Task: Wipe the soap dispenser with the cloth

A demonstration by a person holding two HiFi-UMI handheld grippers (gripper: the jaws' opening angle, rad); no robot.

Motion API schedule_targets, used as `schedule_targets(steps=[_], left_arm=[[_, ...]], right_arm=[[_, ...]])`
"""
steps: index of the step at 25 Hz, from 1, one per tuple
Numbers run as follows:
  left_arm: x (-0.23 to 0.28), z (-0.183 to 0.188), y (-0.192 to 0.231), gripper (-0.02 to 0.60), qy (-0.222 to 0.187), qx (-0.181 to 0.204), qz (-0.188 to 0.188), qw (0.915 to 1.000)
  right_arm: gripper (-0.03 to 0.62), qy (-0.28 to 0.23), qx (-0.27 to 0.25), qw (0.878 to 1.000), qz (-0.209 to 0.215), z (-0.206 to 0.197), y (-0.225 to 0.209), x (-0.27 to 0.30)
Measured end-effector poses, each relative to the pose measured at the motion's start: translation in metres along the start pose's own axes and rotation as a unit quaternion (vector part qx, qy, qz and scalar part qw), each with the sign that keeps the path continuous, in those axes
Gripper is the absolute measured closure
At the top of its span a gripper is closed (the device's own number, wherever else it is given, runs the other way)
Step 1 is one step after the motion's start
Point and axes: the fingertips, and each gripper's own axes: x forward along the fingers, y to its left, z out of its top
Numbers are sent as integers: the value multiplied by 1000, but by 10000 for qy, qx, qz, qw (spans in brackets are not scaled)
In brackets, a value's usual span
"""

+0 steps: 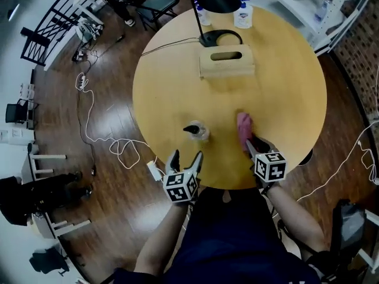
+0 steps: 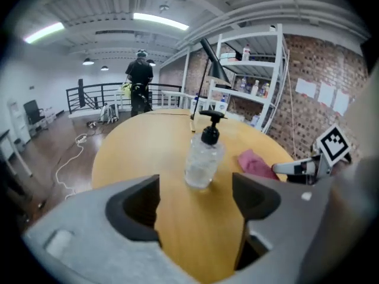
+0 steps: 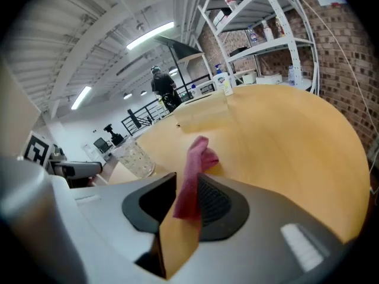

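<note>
Right gripper [image 3: 187, 188] jaws apart around cloth [image 3: 200, 154]

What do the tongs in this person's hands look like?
The left tongs and right tongs each have a pale grey plastic body with two dark, scooped pads. Behind the jaws of each sits a white cube printed with black square markers. The person wears dark blue clothing.
</note>
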Motion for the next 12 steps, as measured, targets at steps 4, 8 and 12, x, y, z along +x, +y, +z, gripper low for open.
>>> schedule_targets(steps=[4, 8, 12], left_arm=[[-35, -43, -9, 303, 175, -441, -247, 9986], [-57, -61, -37, 411, 185, -677, -882, 9936], [-91, -67, -89, 509, -60, -714, -2121, 9746]], right_arm=[[577, -188, 749, 9969, 161, -23, -1, -28], [577, -84, 769, 9968, 199, -57, 13, -56], [580, -22, 492, 9983, 315, -97, 49, -84]])
